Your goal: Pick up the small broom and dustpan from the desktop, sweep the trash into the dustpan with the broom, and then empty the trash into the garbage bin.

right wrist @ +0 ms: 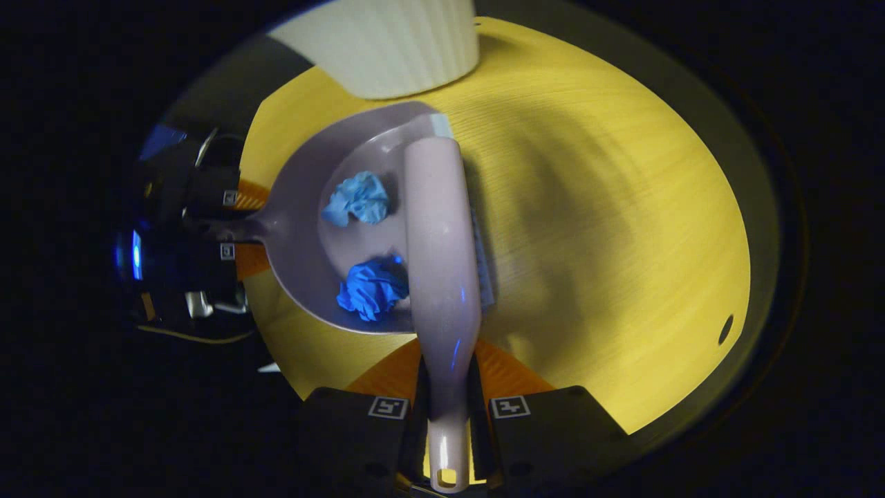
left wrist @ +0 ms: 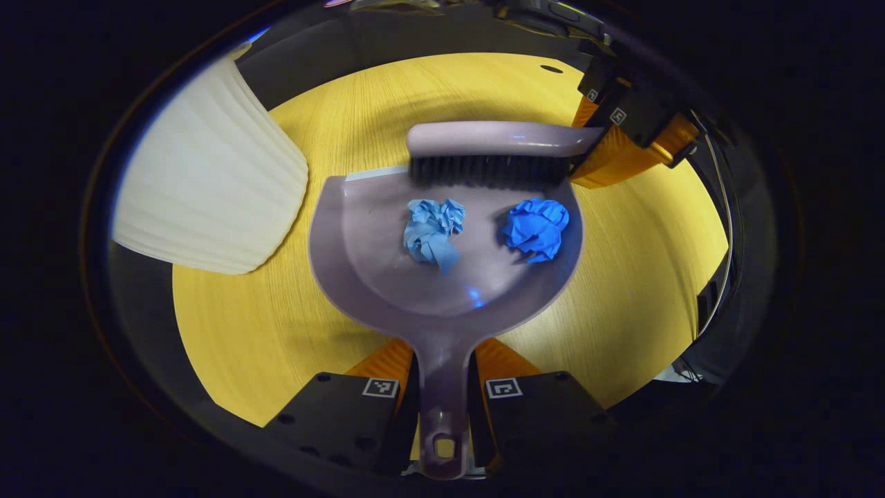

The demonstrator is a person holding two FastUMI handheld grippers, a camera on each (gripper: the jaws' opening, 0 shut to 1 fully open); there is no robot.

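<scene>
My left gripper (left wrist: 442,387) is shut on the handle of the mauve dustpan (left wrist: 387,277), whose pan lies on the yellow desktop (left wrist: 276,325). Two crumpled paper balls rest inside it: a light blue ball (left wrist: 433,232) and a darker blue ball (left wrist: 536,228). The small broom (left wrist: 494,142) stands across the pan's front lip, black bristles down, held by my right gripper (left wrist: 608,131) at the upper right. In the right gripper view my right gripper (right wrist: 446,408) is shut on the broom handle (right wrist: 442,277); the dustpan (right wrist: 304,228), both balls (right wrist: 359,197) (right wrist: 370,287) and the left gripper (right wrist: 228,225) lie to the left.
A white ribbed garbage bin (left wrist: 207,194) stands on the desk to the left of the dustpan, and it appears as the bin (right wrist: 394,48) at the top of the right gripper view. A small dark hole (right wrist: 726,328) marks the desktop near its edge.
</scene>
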